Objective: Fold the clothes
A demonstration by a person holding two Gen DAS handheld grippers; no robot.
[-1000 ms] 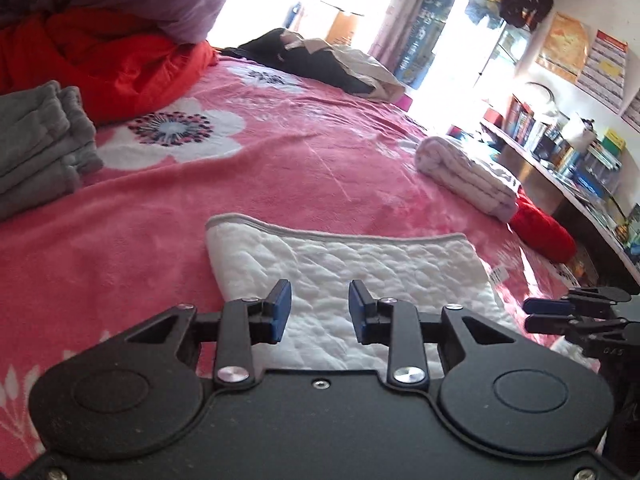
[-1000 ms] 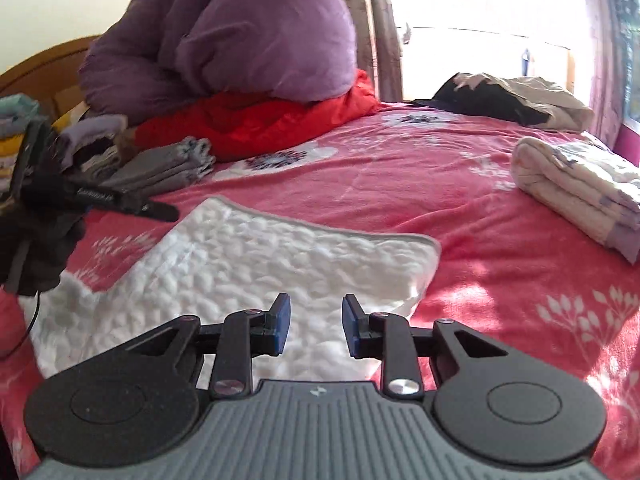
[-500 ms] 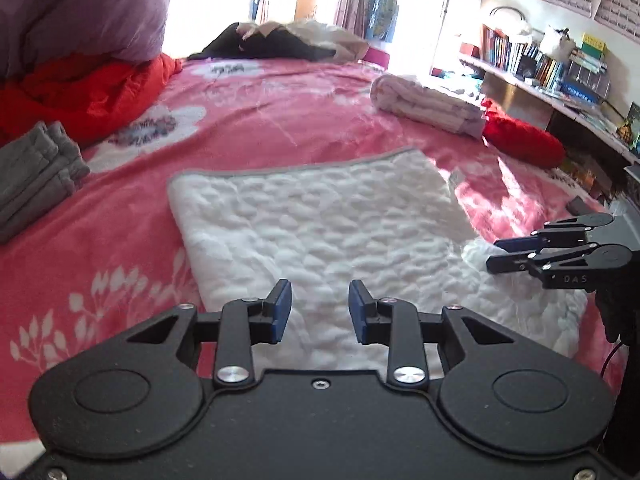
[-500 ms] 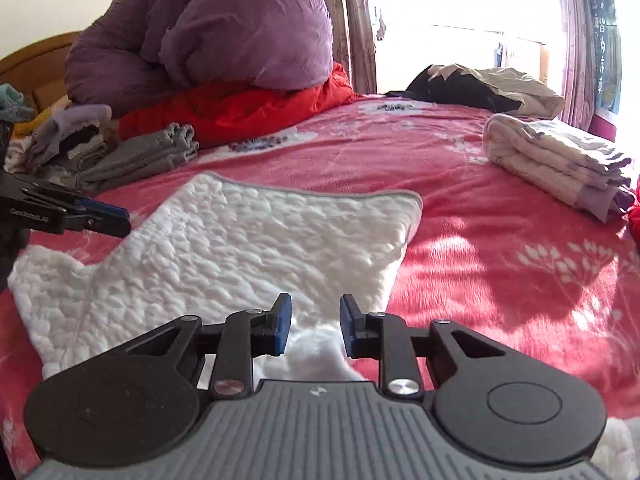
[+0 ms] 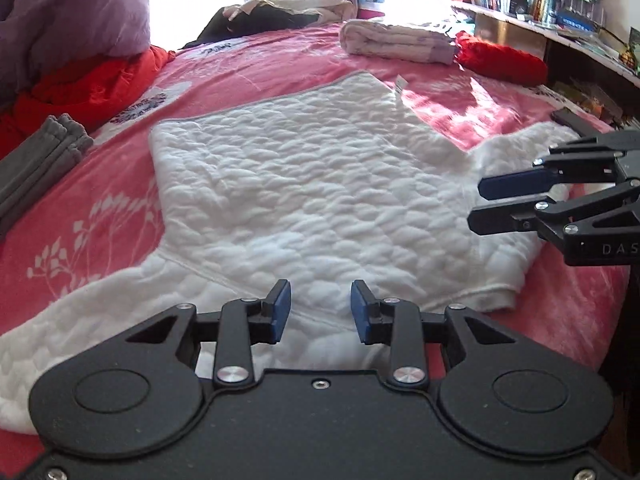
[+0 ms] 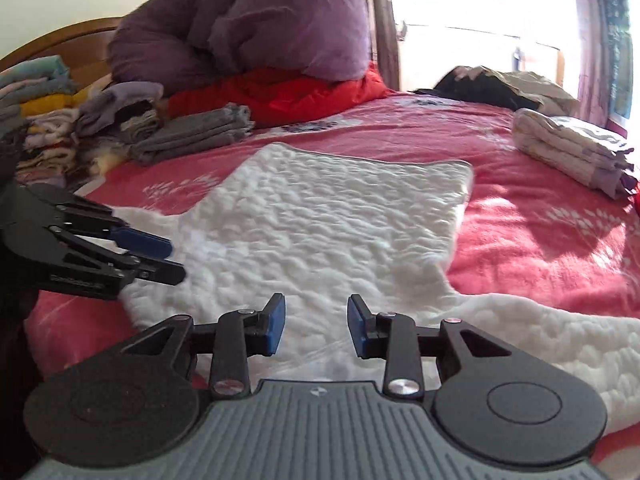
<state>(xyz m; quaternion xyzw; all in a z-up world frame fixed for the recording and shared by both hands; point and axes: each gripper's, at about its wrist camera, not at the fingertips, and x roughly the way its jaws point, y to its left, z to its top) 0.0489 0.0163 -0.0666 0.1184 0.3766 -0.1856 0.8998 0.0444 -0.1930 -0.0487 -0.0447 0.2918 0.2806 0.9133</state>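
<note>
I see the white quilted top (image 5: pixel 320 184) lying flat on the bed (image 5: pixel 260 64), long axis running away from me. My left hand-held gripper (image 5: pixel 319 307) and right hand-held gripper (image 6: pixel 316 325) hover over its near end, sleeves out sideways (both empty, jaws apart).

A white quilted top (image 6: pixel 320 232) lies flat on a pink flowered blanket (image 6: pixel 540 232), sleeves spread left and right. The right gripper (image 6: pixel 316 330) hovers at its near edge, jaws apart; the left gripper (image 6: pixel 168 258) hangs over the left sleeve.
</note>
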